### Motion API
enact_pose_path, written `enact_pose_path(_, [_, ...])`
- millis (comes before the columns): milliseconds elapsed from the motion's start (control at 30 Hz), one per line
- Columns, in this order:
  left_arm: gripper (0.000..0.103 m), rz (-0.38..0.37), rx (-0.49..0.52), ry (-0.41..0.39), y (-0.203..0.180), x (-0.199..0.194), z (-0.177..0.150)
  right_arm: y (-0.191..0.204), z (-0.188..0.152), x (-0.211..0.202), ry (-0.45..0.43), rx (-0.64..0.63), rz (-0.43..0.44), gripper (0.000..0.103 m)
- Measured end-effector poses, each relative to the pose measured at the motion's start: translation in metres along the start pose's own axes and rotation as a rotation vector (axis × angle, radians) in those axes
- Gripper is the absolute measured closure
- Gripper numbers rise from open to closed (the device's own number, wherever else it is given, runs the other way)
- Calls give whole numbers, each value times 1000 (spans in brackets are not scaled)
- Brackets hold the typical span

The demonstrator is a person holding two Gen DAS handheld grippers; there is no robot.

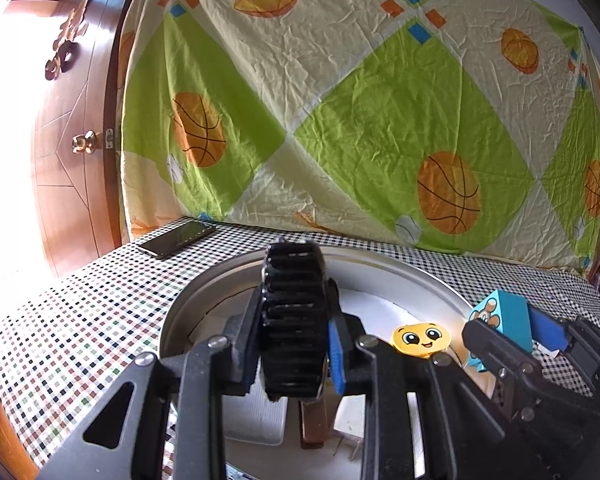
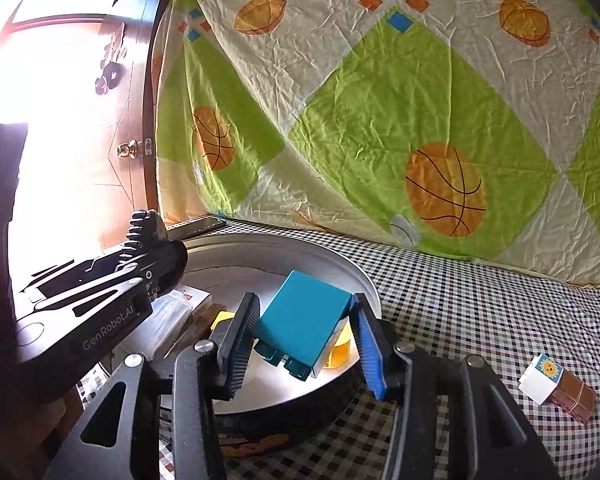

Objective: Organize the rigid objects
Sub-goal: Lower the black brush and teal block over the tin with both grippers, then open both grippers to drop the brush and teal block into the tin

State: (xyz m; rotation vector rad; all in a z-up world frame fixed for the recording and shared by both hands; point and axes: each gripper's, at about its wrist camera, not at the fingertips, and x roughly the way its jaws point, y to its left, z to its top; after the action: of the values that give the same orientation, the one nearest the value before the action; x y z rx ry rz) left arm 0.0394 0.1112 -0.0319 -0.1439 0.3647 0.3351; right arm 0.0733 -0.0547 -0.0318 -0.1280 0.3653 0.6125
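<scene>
Partway done. Left gripper (image 1: pixel 294 344) clenched on black gear (image 1: pixel 294 320), right gripper (image 2: pixel 304 340) grasping teal block (image 2: pixel 304 320), both over the round tin (image 2: pixel 364 280). Several pieces, seemingly, already inside; white-and-brown block (image 2: pixel 556 388) left near tablecloth's (image 2: pixel 480 320) right edge.

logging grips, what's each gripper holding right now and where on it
Left gripper: black toothed gear wheel, clamped across its two flat faces. Right gripper: teal plastic building block, tilted, held by opposite sides.

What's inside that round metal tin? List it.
In the round metal tin: a yellow smiley-face piece, a clear plastic packet, a brown bar and white pieces. The gripper-held black gear and teal block hide the rest.
</scene>
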Motion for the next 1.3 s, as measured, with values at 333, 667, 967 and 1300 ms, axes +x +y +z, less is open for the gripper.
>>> enact_pose_path(333, [77,-22,55,126,10,25,7,-9,25,40,120,48,79,53])
enact_pose_path(667, [73,8,112,202,14,51,11,-1,24,79,226,47,120,53])
enact_pose_path(967, [29,74,116,158,15,44,15,-12,32,73,165,103,120,38])
enact_pose_path(1300, [3,17,133,94,-18,16,15,-62,17,24,103,179,57,33])
